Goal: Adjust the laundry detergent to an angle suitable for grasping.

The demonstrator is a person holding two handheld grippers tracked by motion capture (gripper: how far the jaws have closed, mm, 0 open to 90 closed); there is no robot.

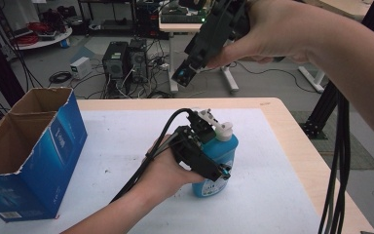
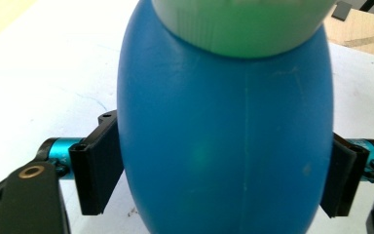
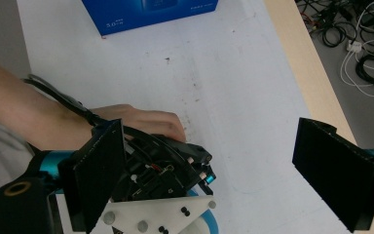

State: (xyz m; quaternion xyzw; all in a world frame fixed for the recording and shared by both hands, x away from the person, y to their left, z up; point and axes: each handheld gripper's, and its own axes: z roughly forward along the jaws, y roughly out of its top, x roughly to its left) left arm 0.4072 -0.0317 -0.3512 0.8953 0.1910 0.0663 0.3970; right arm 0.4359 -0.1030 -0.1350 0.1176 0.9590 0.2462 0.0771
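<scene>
The blue, egg-shaped plastic pump bottle (image 1: 218, 163) with its white pump head (image 1: 222, 129) stood upright on the white-covered bench (image 1: 126, 141), a little right of centre and well apart from the open blue cardboard box (image 1: 29, 156) at the left edge. The left gripper (image 1: 219, 170) had its jaws set around the bottle's belly, one pad on each flank, and from the left gripper view they appeared to be pinching it across its widest part, spread nearly as far as they would go.

That struck me as the weak point. The wall of the bottle (image 2: 224, 146) was smooth and rounded, bulging between the flat black pads (image 2: 97, 168), so I judged that a lift or tilt could let it squirt upward or downward out of the grip, or twist about the line between the pads. A heavy fill would make that likelier.

The right gripper (image 1: 185, 73) hung high above the far edge of the bench, its jaws spread wide and empty, looking down on the left hand (image 3: 141, 122). If it came down toward the pump head, I thought it might strike the left gripper's body first and knock the bottle over.
</scene>
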